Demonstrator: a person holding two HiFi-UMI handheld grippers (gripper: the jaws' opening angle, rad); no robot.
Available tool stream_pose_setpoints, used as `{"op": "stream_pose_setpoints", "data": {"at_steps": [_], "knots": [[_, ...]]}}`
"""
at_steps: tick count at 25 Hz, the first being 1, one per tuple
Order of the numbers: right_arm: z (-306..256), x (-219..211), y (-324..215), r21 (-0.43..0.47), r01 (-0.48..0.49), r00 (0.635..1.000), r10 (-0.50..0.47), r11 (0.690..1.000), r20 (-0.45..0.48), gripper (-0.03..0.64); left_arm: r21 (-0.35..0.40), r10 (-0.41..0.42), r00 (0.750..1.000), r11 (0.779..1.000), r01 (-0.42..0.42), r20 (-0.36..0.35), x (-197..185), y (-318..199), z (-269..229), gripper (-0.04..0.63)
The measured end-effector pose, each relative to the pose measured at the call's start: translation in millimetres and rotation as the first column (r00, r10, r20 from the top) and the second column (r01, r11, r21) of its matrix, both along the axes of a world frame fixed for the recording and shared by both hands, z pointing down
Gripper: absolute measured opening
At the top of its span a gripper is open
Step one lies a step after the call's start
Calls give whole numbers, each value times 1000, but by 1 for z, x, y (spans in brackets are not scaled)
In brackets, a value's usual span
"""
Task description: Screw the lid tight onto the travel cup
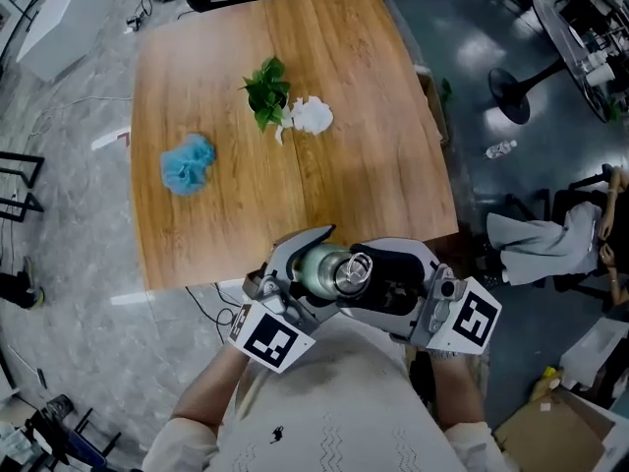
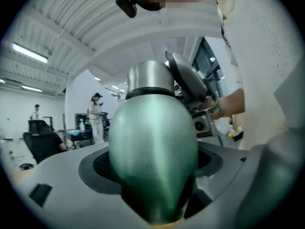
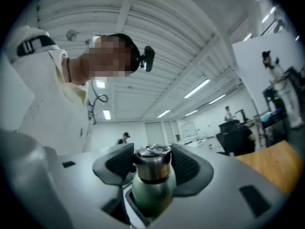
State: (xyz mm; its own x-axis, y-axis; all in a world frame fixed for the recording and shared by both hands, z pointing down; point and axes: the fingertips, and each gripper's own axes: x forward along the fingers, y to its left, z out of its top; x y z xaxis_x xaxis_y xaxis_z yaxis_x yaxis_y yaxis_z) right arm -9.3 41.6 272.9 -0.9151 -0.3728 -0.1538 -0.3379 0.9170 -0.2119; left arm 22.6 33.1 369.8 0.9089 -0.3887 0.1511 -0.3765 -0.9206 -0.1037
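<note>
I hold a green travel cup [image 1: 316, 271] with a steel lid [image 1: 352, 273] in the air at the table's near edge, close to my chest. My left gripper [image 1: 307, 265] is shut on the green body [image 2: 152, 142], which fills the space between its jaws in the left gripper view; the lid [image 2: 148, 78] shows at the far end. My right gripper [image 1: 368, 277] comes from the right, and its dark pads [image 3: 119, 165] sit against both sides of the lid [image 3: 153, 166], above the green body [image 3: 151, 191]. The cup's base is hidden.
On the wooden table [image 1: 226, 234] lie a green leafy sprig [image 1: 265, 91], a white crumpled piece [image 1: 313, 116] and a blue fluffy ball [image 1: 189, 163]. A chair draped with cloth [image 1: 545, 239] stands right of the table, and a cardboard box [image 1: 550, 431] is on the floor.
</note>
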Motion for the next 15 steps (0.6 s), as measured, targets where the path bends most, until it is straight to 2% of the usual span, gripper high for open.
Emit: {"op": "stream_pose_setpoints", "data": {"at_steps": [1,3,5,7,10,12,15], "knots": [[1,1,-7,-28,-96,995,96,995,4,255,4,-57,998,998,57,0,-2,-8,0,416],[4,1,-16,-72,-254,967,255,964,-4,256,-10,-121,993,993,121,-11,-5,-18,1,416],[8,-5,-16,-42,-303,953,302,952,-28,256,-29,-134,991,991,133,-27,-6,-19,3,416],[14,-9,-8,6,-236,970,236,972,-54,259,-36,-99,994,995,97,-38,-8,-14,4,416],[19,-2,5,25,-31,996,33,999,-80,278,-34,45,997,998,-47,-61,-10,1,-1,416],[19,1,14,46,124,986,-118,991,-119,278,-65,153,985,985,-159,-78,-9,17,-1,416],[13,-4,25,86,308,941,-290,947,-174,275,-61,253,966,965,-256,-57,-3,34,1,416]]}}
